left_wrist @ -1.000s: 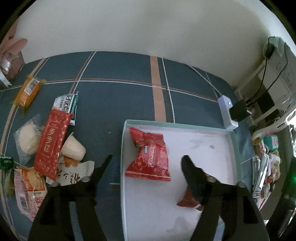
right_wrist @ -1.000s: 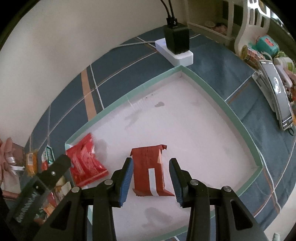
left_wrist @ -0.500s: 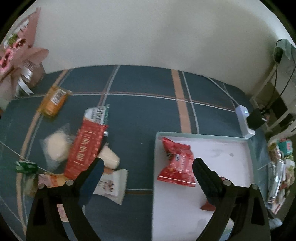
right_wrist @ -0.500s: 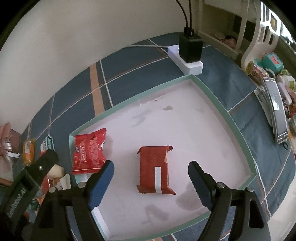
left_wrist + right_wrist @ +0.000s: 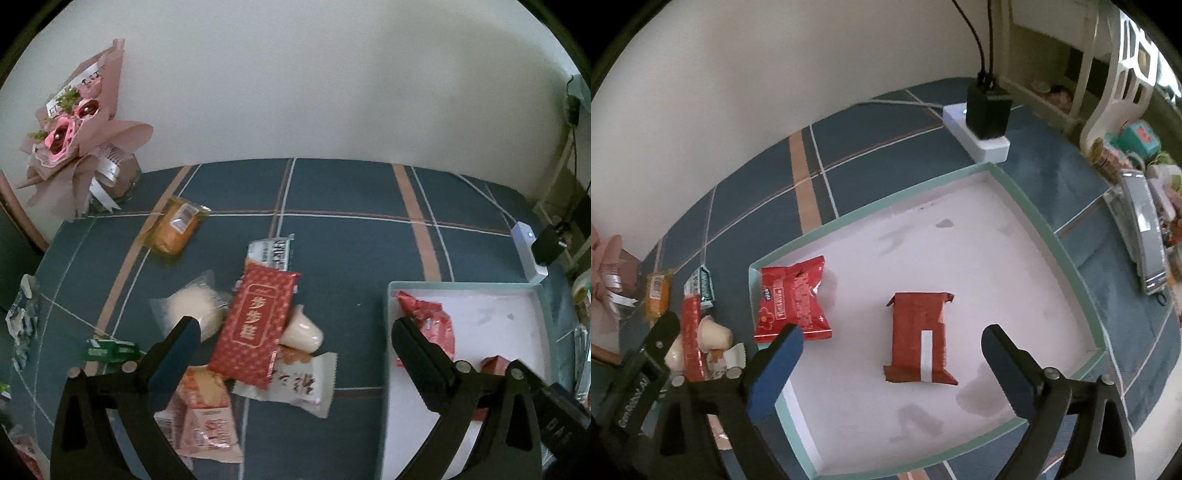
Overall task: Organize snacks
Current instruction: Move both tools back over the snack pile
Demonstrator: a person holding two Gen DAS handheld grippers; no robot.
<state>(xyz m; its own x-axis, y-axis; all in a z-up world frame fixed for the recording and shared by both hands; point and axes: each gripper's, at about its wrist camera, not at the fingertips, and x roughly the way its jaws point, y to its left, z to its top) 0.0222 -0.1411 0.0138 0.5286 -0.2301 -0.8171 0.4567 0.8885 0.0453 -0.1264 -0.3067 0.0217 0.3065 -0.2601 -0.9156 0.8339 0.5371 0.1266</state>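
Observation:
A white tray with a teal rim (image 5: 886,206) holds a bright red snack bag (image 5: 792,299) and a dark red packet (image 5: 918,339). My right gripper (image 5: 893,332) hovers over the dark red packet, its jaws opening wide and clear of it. My left gripper (image 5: 295,326) hangs above a snack pile left of the tray (image 5: 461,286), jaws opening, touching nothing. The pile includes a long red packet (image 5: 255,328), a cream jelly cup (image 5: 304,332), a white wrapper (image 5: 295,384) and a bun in clear wrap (image 5: 192,310).
An orange packet (image 5: 177,229) and a green-white bar (image 5: 273,251) lie farther back on the blue checked cloth. A pink bouquet (image 5: 74,147) stands at back left. A power strip with a black adapter (image 5: 986,122) sits behind the tray; clutter lines the right edge.
Both grippers' jaws spread wide. The right one let go of the dark red packet and lifted a little. The left one swung left from the tray to over the snack pile.

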